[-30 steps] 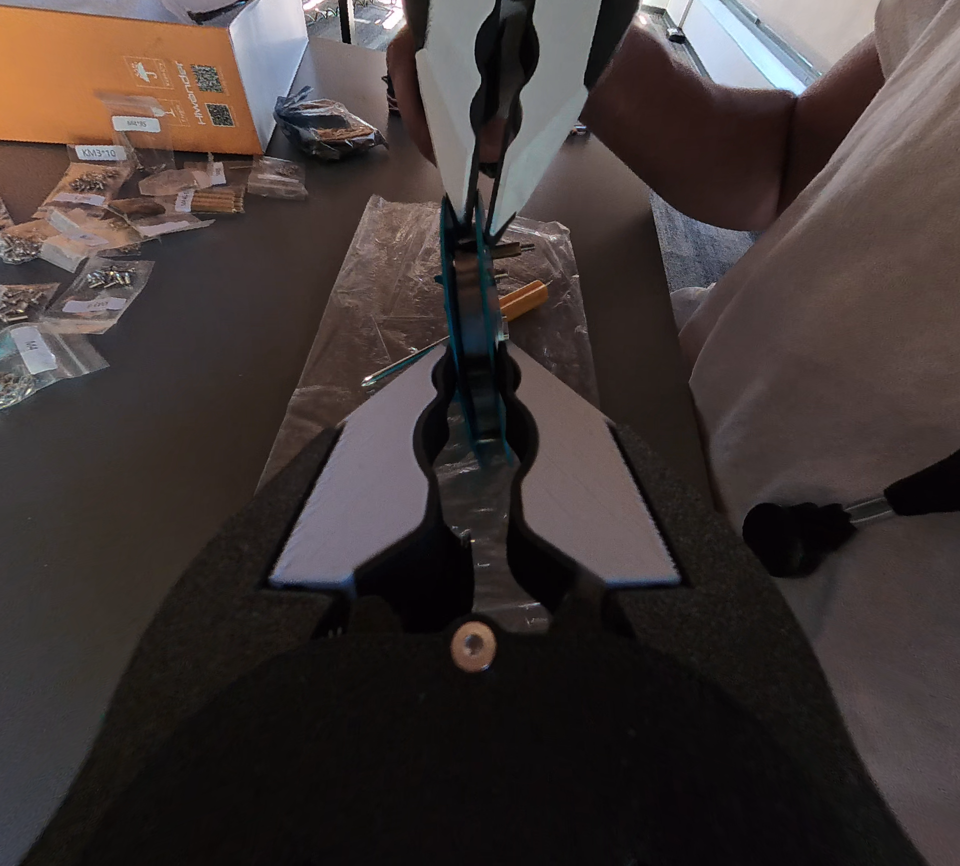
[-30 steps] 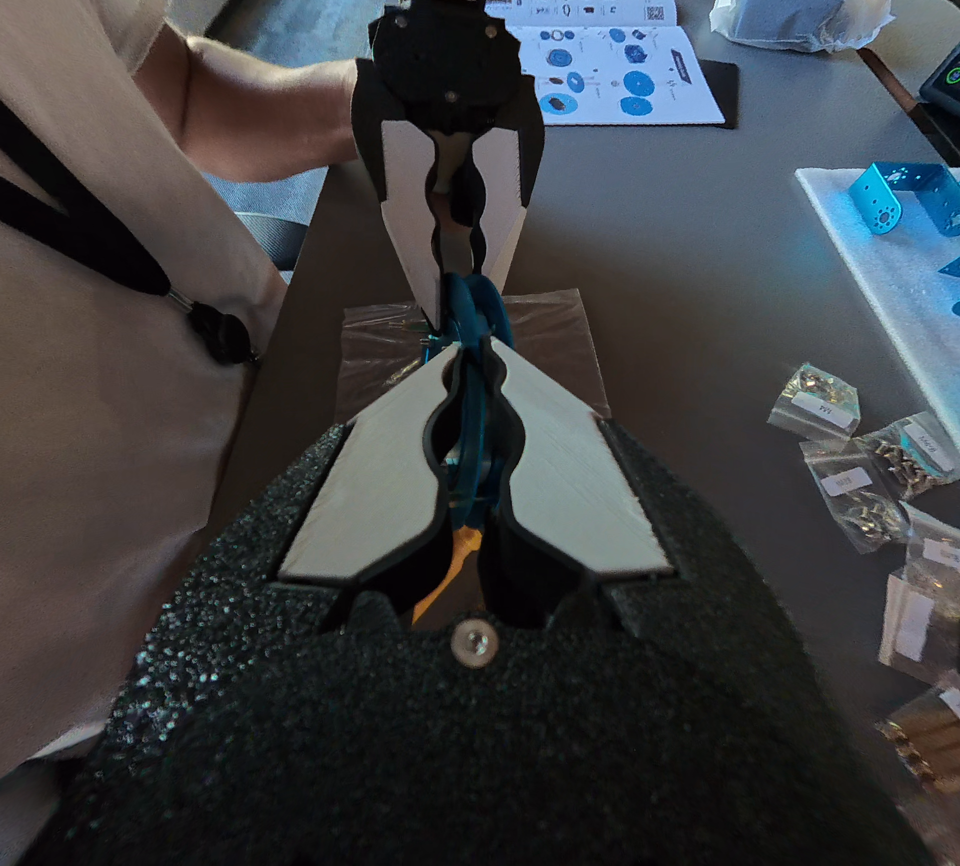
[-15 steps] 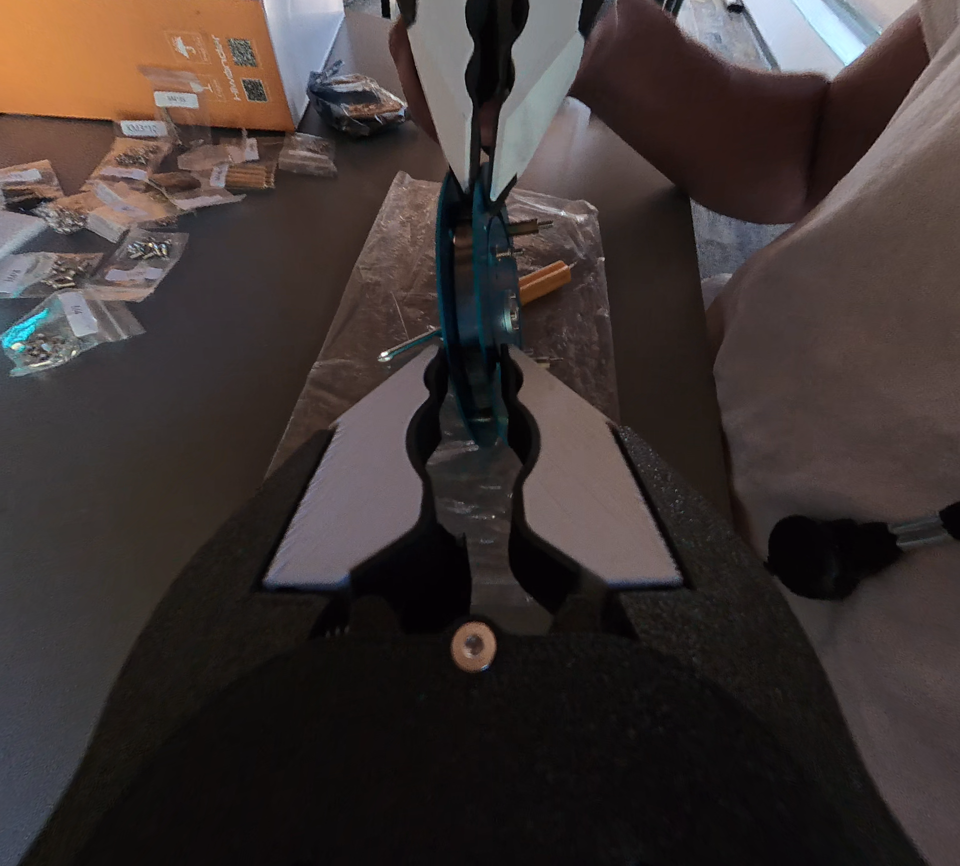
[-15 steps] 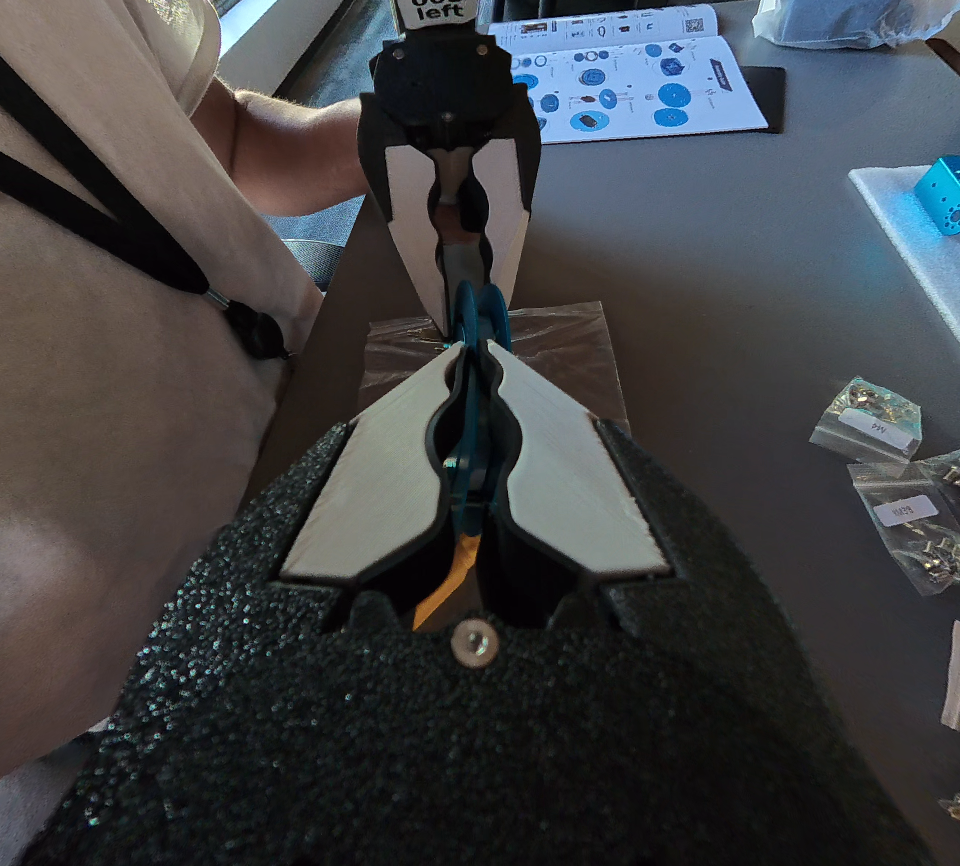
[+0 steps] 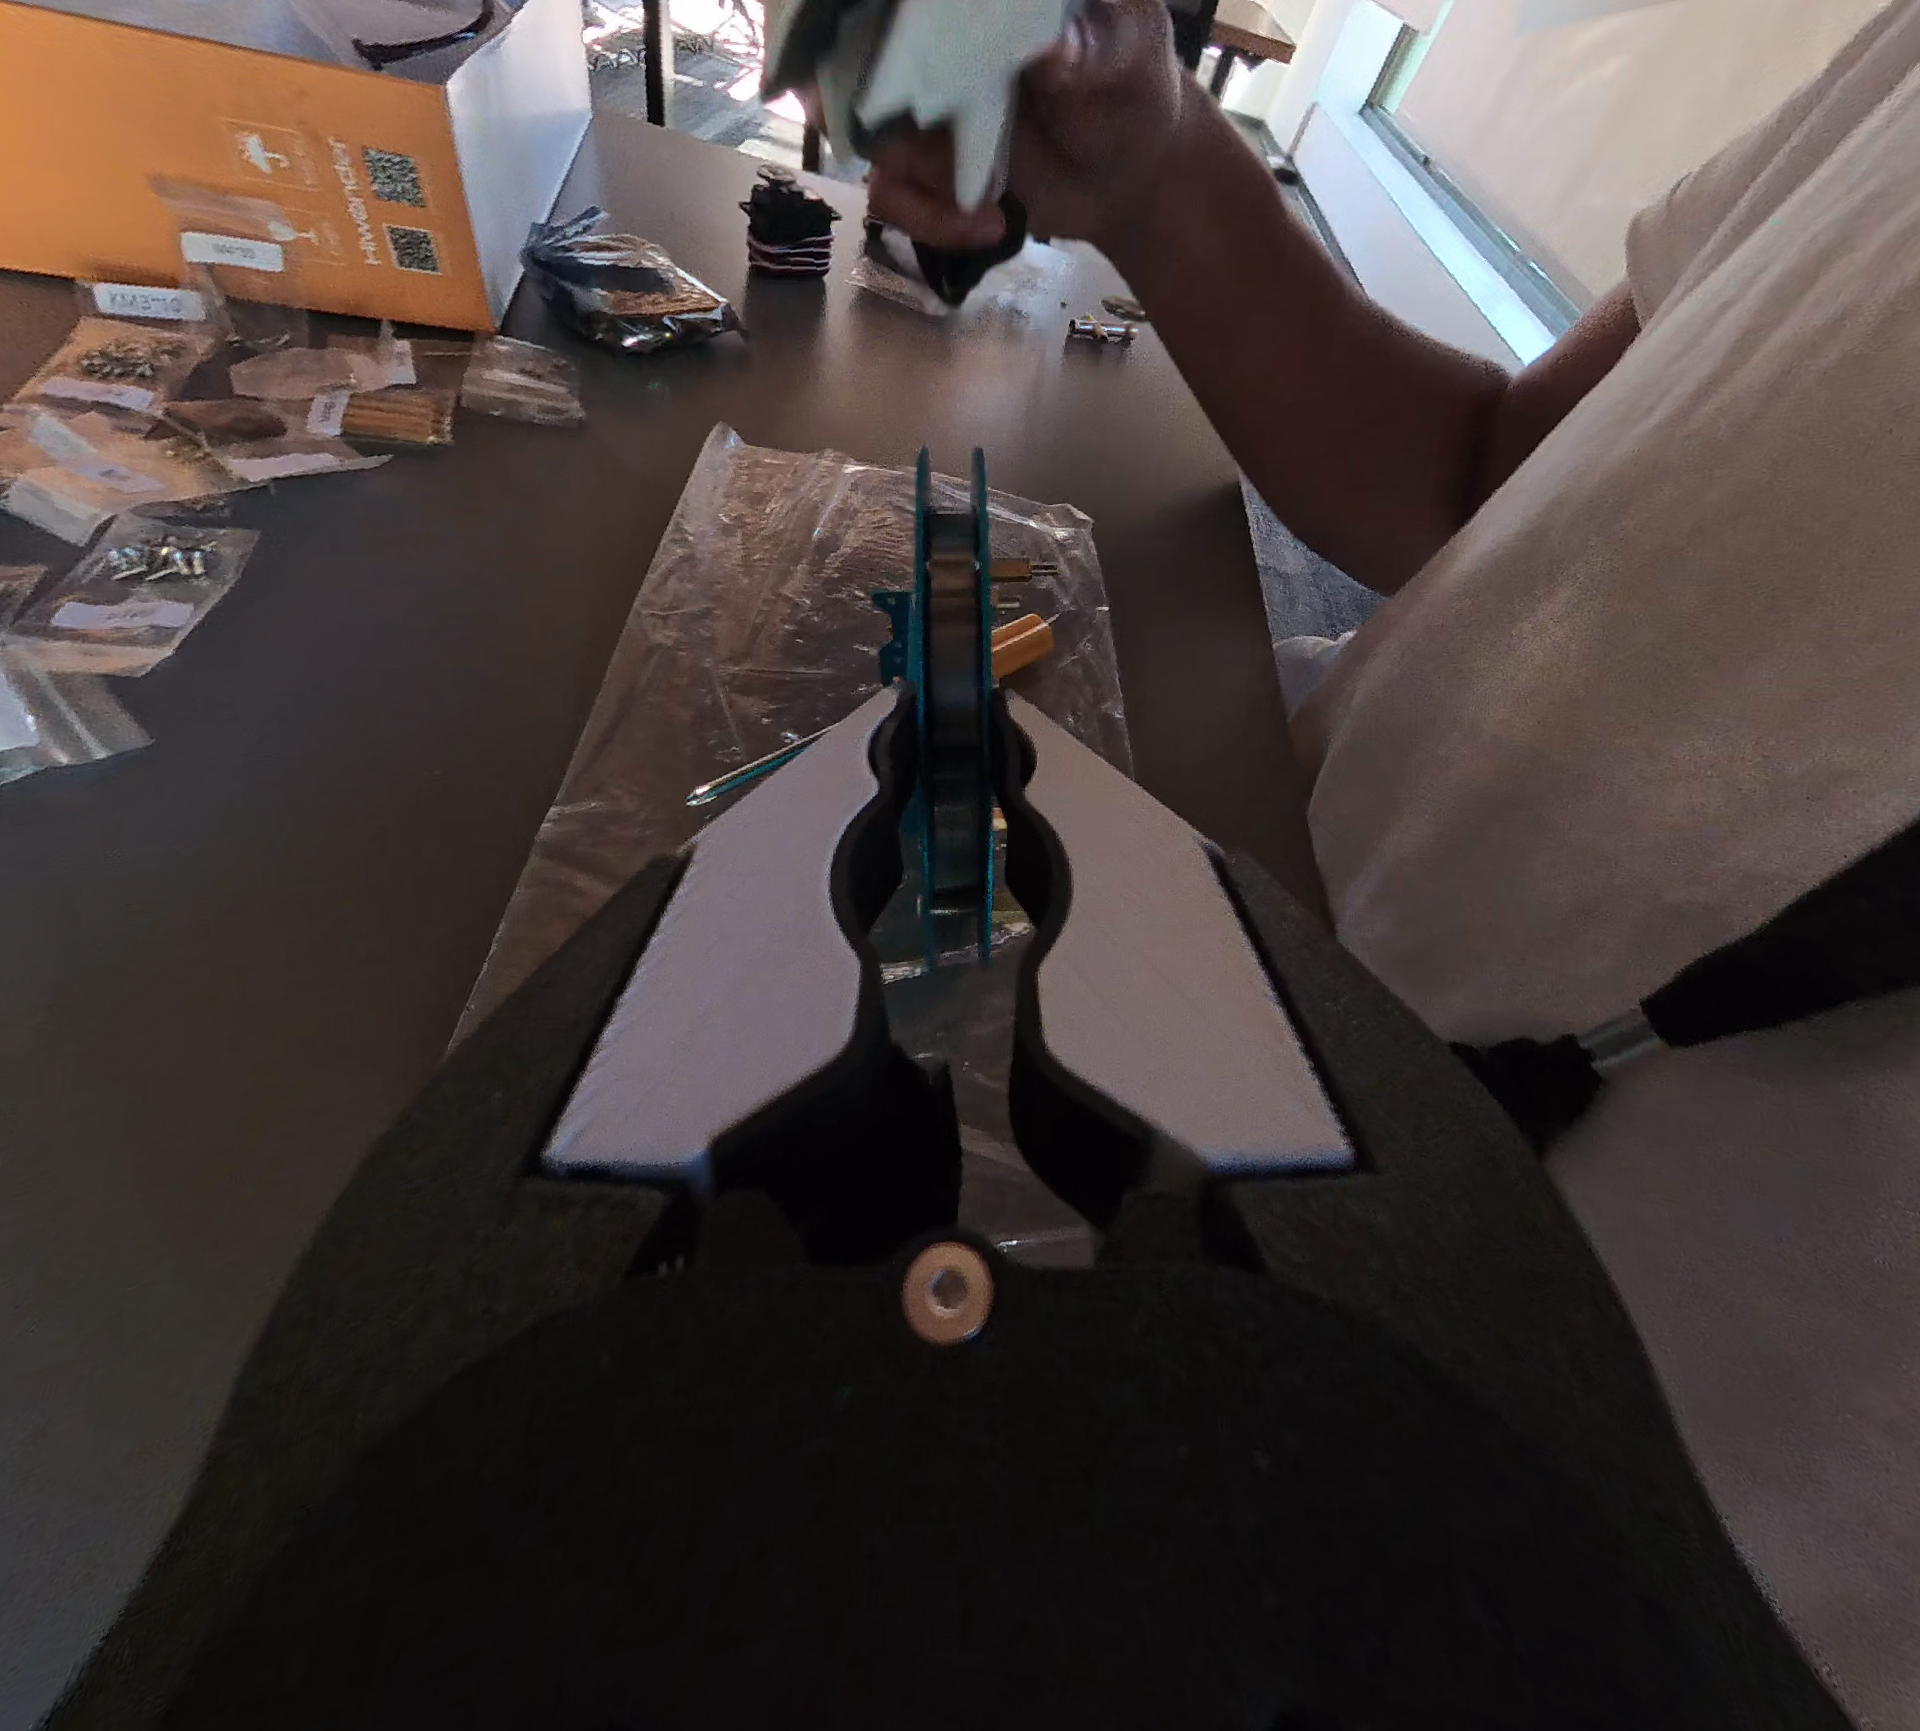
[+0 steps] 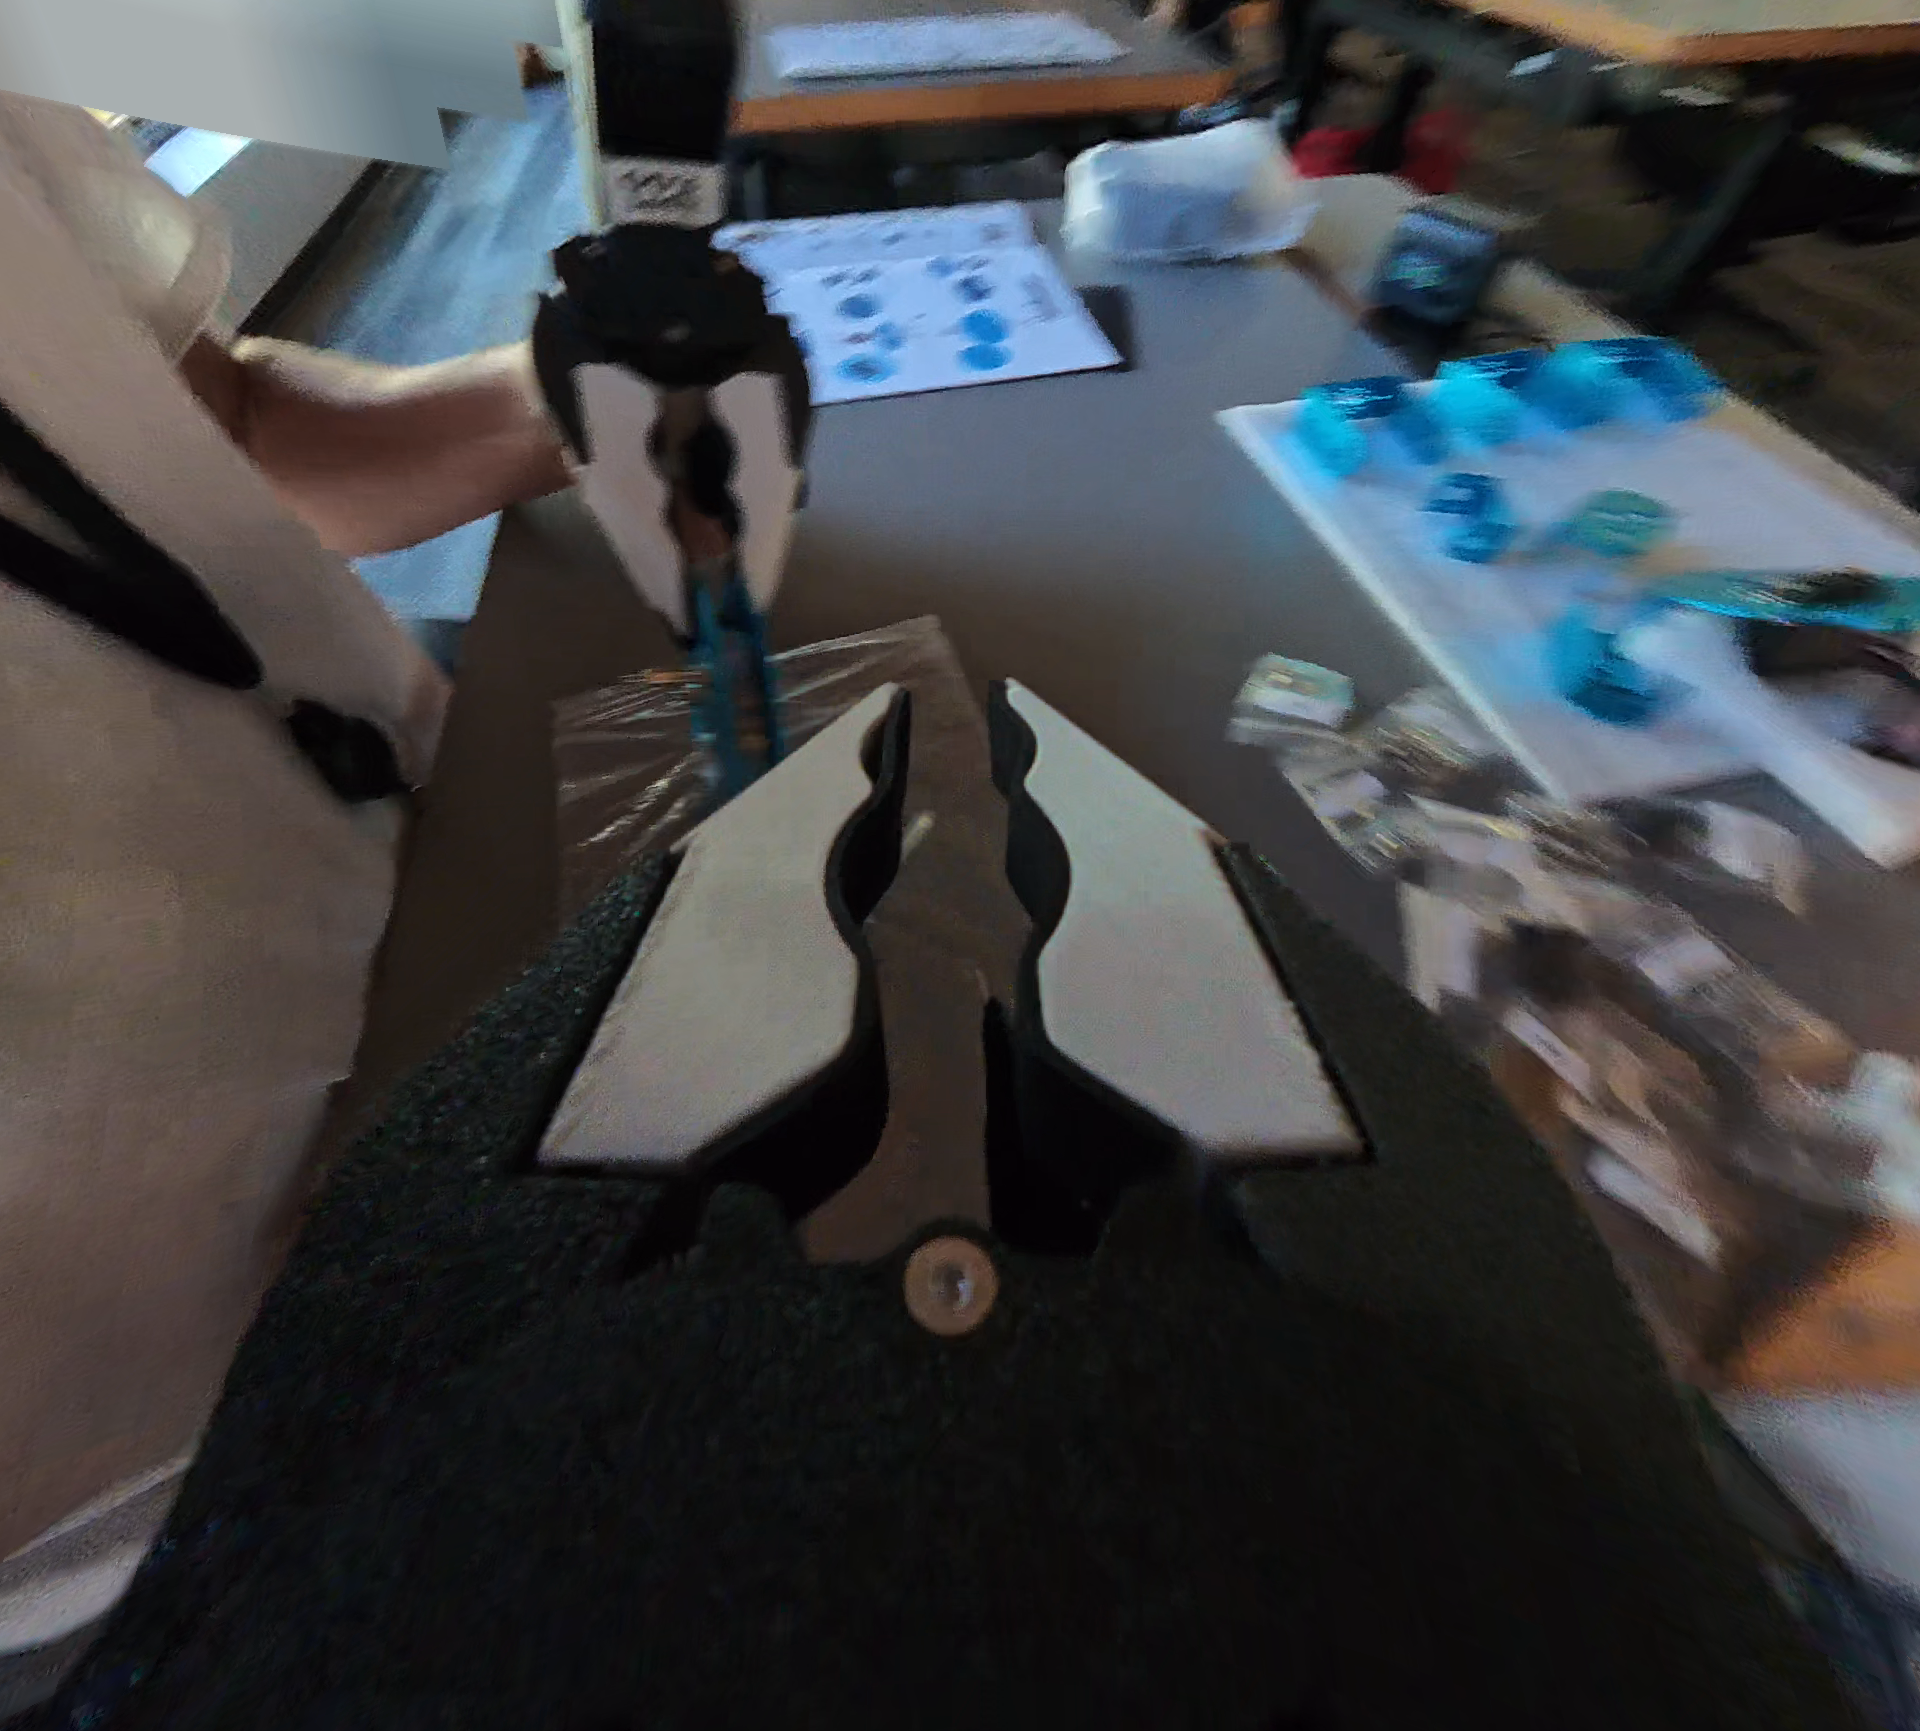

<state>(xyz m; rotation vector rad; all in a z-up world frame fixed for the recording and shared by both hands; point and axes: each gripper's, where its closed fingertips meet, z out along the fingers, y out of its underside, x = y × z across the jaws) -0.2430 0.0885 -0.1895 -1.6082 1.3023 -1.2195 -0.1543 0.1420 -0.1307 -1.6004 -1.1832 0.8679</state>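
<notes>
Left wrist view: looks forward along its 2 fingers (image 5: 769,912), close over the clear plastic sheet (image 5: 748,601). Right wrist view: faces the opposite way, blurred. Shared: that sheet (image 6: 644,746) and the dark table (image 6: 1091,538) beyond both fingertips.

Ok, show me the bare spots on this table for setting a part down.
Bare tabletop lies left of the plastic sheet, below the screw bags. Another bare strip runs between the sheet and the manual. Crowded: bags by the orange box, and the white tray.

bare table (image 5: 312,954) left, hardware bags (image 5: 135,580) beyond, torso (image 5: 1662,642) blocks right
</notes>
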